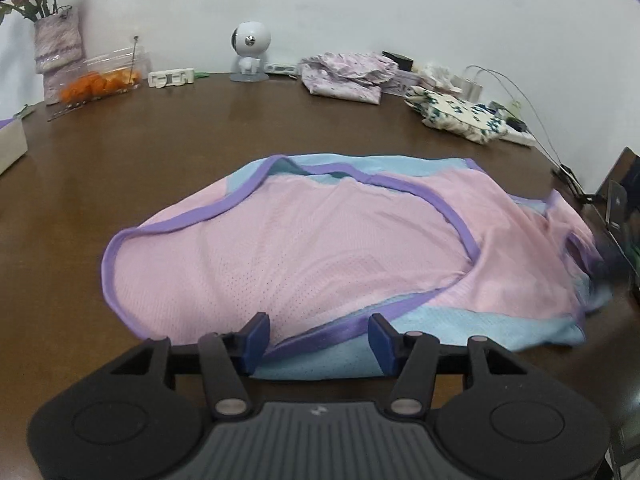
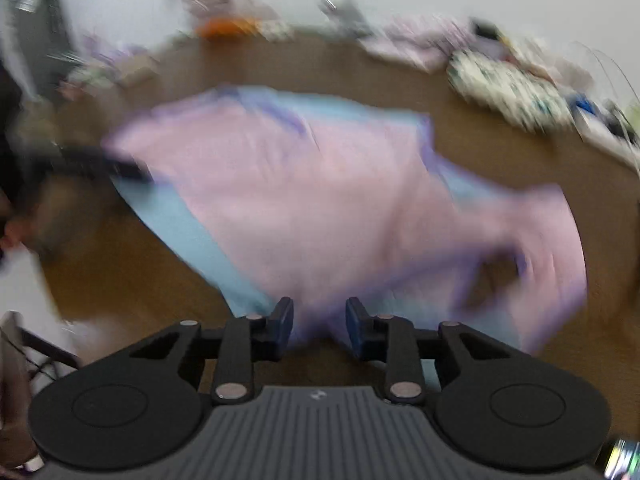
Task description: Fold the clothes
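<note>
A pink and light-blue mesh garment with purple trim [image 1: 320, 248] lies spread on the brown table [image 1: 160, 152]. My left gripper [image 1: 318, 338] is open, its blue fingers either side of the near purple hem, just above the cloth. In the right wrist view the same garment [image 2: 320, 200] is motion-blurred. My right gripper [image 2: 319, 322] is open at its near edge, with nothing between the fingers. The left gripper shows as a dark blur at the garment's left edge [image 2: 100, 164].
Along the back of the table stand a vase of flowers [image 1: 56, 48], a box of orange food [image 1: 104, 80], a white robot figure [image 1: 250, 52], a folded lilac garment [image 1: 348, 76], a patterned garment [image 1: 464, 114] and cables [image 1: 520, 96].
</note>
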A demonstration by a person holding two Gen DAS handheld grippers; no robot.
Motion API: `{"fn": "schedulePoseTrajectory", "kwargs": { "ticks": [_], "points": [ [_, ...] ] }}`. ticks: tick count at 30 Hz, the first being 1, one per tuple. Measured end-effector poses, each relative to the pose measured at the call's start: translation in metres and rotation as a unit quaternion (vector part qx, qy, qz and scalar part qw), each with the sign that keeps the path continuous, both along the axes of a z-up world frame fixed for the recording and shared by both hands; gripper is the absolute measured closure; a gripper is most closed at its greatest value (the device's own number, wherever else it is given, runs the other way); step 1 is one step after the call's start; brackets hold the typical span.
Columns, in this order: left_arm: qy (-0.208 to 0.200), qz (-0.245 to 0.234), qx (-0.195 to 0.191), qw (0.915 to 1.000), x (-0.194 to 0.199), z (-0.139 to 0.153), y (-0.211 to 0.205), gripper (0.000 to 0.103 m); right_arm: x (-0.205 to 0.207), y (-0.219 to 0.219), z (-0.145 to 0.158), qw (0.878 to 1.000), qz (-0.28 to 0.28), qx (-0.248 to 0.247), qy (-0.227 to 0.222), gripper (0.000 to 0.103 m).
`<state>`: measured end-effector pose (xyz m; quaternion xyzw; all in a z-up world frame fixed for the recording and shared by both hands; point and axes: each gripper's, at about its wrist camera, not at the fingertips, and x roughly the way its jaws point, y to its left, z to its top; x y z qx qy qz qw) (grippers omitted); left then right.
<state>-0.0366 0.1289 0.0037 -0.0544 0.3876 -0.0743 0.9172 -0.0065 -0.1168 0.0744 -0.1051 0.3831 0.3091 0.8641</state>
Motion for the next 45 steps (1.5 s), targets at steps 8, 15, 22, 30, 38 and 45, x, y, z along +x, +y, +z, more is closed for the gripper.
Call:
{"fn": "schedulePoseTrajectory", "kwargs": {
  "ticks": [8, 15, 22, 30, 38, 45],
  "points": [
    [-0.021, -0.050, -0.063, 0.9966, 0.020, 0.000, -0.026, 0.052, 0.141, 0.196, -0.012, 0.976, 0.204, -0.060, -0.053, 0.051],
    [0.006, -0.031, -0.112, 0.9932, 0.018, -0.019, -0.010, 0.103, 0.215, 0.250, -0.046, 0.982, 0.177, -0.049, 0.034, 0.101],
    [0.025, -0.058, -0.089, 0.9940, -0.015, -0.021, -0.011, 0.102, 0.288, 0.242, -0.050, 0.993, 0.013, 0.058, 0.103, 0.085],
    [-0.054, -0.065, -0.047, 0.9953, 0.031, 0.007, 0.020, 0.067, 0.225, 0.155, 0.009, 0.993, 0.070, 0.079, 0.055, 0.035],
    [0.015, -0.194, -0.015, 0.9807, 0.080, -0.011, -0.024, 0.077, 0.135, 0.071, -0.017, 0.998, 0.013, 0.035, 0.056, 0.037],
    [-0.026, -0.094, 0.043, 0.9943, 0.035, -0.021, -0.026, 0.094, 0.040, 0.031, -0.051, 0.996, -0.049, 0.066, 0.033, 0.037]
  ]
}}
